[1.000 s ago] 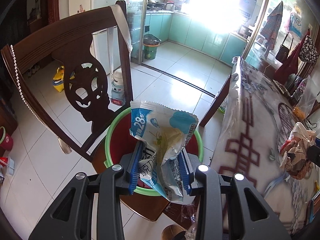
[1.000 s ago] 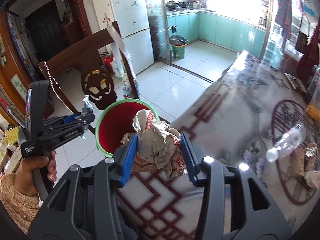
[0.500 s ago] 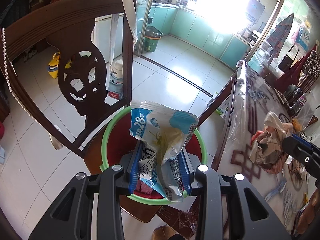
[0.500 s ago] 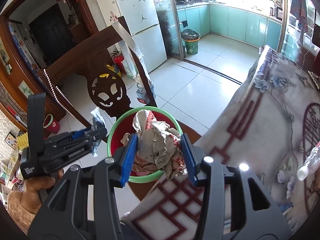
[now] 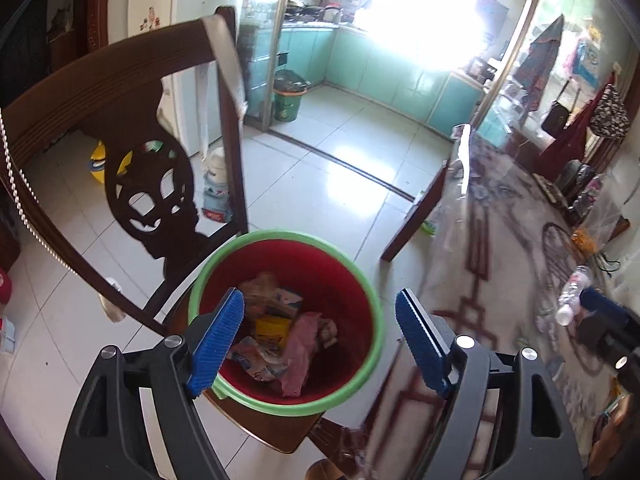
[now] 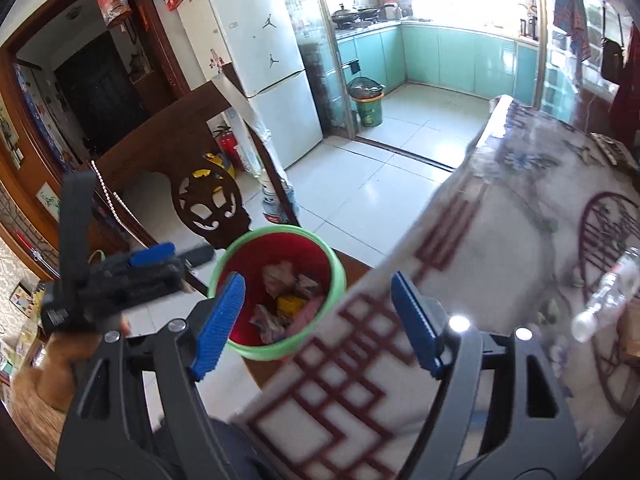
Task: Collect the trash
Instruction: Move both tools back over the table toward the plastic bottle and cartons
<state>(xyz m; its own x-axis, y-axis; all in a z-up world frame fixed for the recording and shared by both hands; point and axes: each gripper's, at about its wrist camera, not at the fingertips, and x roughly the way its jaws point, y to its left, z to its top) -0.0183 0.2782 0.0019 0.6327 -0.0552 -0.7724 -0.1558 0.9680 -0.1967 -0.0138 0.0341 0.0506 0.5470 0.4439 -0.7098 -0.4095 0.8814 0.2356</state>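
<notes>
At the left of the scene the red bin (image 5: 286, 316) with its green rim sits on the seat of a dark wooden chair (image 5: 132, 184), and the wrappers and crumpled paper (image 5: 276, 332) dropped into it lie loose at its bottom; the left tool (image 5: 320, 340) hangs right above the bin with its jaws having just been opening, now wide apart and with nothing between the blue pads; the right tool (image 6: 318, 320) stands over the near edge of the worktop (image 6: 500, 248), its jaws likewise just opened wide and bare, the bin a little to its left and below. The next piece of trash I can make out is the clear plastic bottle (image 6: 608, 292), lying on its side on the patterned cloth at the far right, its long axis slanting from the near cap end up towards the far right; it lies well apart from the left tool and nearer the right one, so the right hand looks the better placed to fetch it, turning right. The bottle's upper end is cut off by the frame edge; both views are smeared by motion, so other scraps at the right rim cannot be told.
</notes>
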